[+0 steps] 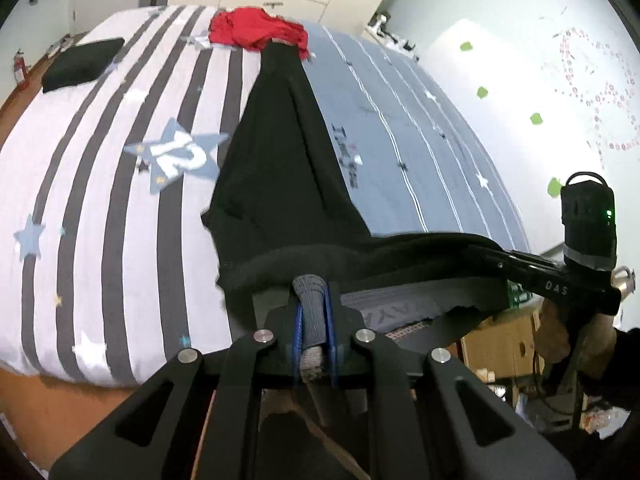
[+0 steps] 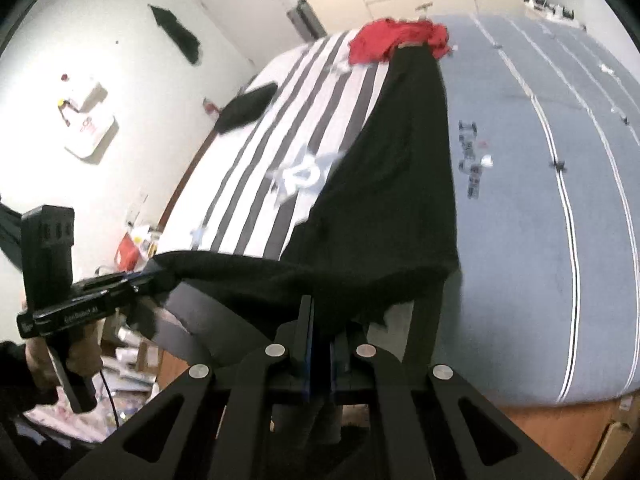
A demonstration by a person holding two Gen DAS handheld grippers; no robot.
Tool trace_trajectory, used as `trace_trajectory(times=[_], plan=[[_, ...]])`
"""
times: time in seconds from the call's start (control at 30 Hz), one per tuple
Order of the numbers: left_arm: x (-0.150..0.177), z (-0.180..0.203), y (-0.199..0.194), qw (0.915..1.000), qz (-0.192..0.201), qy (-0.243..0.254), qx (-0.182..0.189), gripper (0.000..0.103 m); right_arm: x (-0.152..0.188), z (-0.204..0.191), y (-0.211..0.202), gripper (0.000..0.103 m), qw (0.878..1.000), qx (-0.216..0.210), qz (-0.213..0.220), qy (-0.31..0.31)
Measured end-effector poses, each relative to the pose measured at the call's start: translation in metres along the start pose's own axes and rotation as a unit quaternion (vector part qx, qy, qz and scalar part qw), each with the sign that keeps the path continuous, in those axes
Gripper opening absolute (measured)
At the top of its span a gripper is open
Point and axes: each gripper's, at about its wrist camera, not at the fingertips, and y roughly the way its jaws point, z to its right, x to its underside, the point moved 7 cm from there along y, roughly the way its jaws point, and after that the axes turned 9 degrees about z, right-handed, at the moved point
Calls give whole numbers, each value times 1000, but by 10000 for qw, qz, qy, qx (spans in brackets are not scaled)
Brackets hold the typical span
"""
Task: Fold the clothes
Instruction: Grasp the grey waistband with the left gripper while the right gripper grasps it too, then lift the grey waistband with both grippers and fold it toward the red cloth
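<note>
Black garment [image 1: 280, 168] hangs stretched between two hand-held tongs above a bed [image 1: 100, 200], its far end trailing toward a red heap of clothing [image 1: 256, 32] near the bed's far side. The left tongs [image 1: 314, 292] are clamped on the garment's thick hem; the right tongs [image 2: 320, 320] are clamped on the same edge, their tips buried in cloth. The fabric's folds are too dark to read. A folded black item [image 1: 80, 64] lies apart on the striped cover.
</note>
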Motion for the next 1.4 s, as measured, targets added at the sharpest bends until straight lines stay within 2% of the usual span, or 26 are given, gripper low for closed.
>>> trace_trajectory(times=[0.17,0.33,0.57,0.87,1.13,1.4], plan=[[-30,-11,14,9996,267,-112,-52,8,-33,6,17,5,9995,37,318,1],[-68,-18,28,9987,508,-23,-69,8,-66,11,25,5,9986,-49,517,41],[-144,-20,61,9967,808,-32,44,8,-137,33,39,5,9957,-172,909,103],[-255,-36,173,9944,1021,-89,-243,8,-243,112,120,5,9909,-454,1181,469],[-321,-78,309,9949,871,71,-512,8,-317,184,224,5,9929,-269,1078,433],[-383,-117,395,9960,705,63,-536,8,-381,229,309,5,9930,-39,1074,483]])
